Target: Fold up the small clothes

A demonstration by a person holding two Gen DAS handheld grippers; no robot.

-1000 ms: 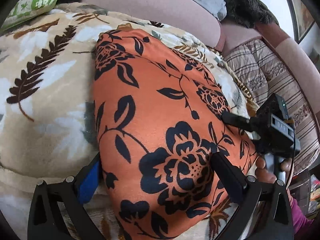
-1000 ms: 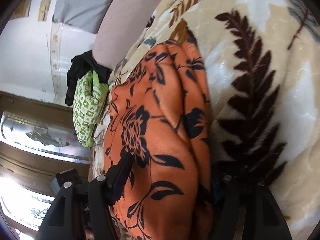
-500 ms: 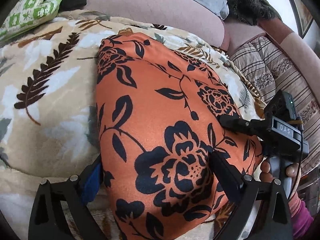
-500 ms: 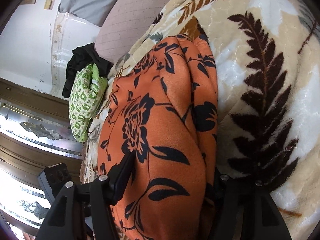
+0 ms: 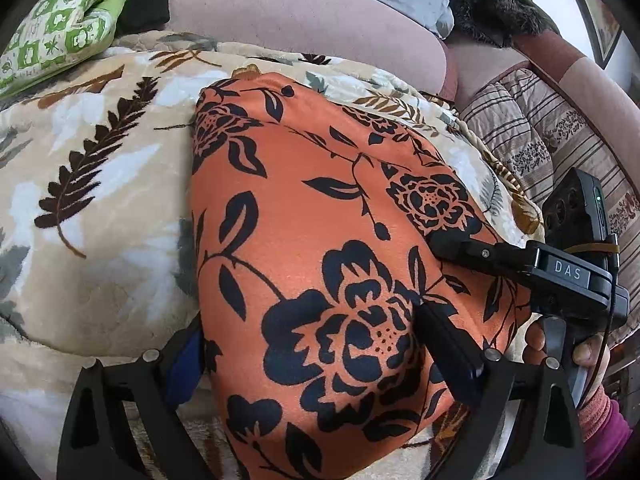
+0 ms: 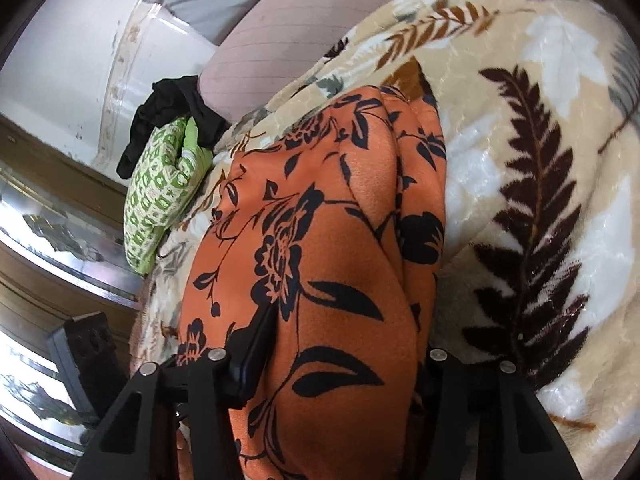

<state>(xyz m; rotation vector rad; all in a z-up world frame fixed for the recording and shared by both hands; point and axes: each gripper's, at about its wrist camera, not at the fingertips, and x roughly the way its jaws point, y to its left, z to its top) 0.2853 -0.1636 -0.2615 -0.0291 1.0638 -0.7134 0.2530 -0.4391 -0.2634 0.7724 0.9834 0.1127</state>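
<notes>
An orange garment with black flowers (image 5: 320, 240) lies folded on a beige leaf-print blanket (image 5: 100, 200). My left gripper (image 5: 312, 356) straddles its near edge, one finger on each side, with the cloth bulging between them. My right gripper (image 6: 340, 364) grips the garment's right edge the same way; the garment also shows in the right wrist view (image 6: 320, 280). The right gripper shows in the left wrist view (image 5: 520, 264), with one finger lying on top of the cloth. The lower fingers are hidden under the fabric.
A green patterned cloth (image 5: 56, 32) and a black garment (image 6: 172, 112) lie at the blanket's far left corner. A pink sofa back (image 5: 300, 12) runs behind. A striped quilt (image 5: 540, 140) lies to the right. A glass cabinet (image 6: 48, 240) stands beyond the sofa end.
Both grippers have lifted and pulled back a little with the garment edge. More of the sofa back and the green cloth comes into view.
</notes>
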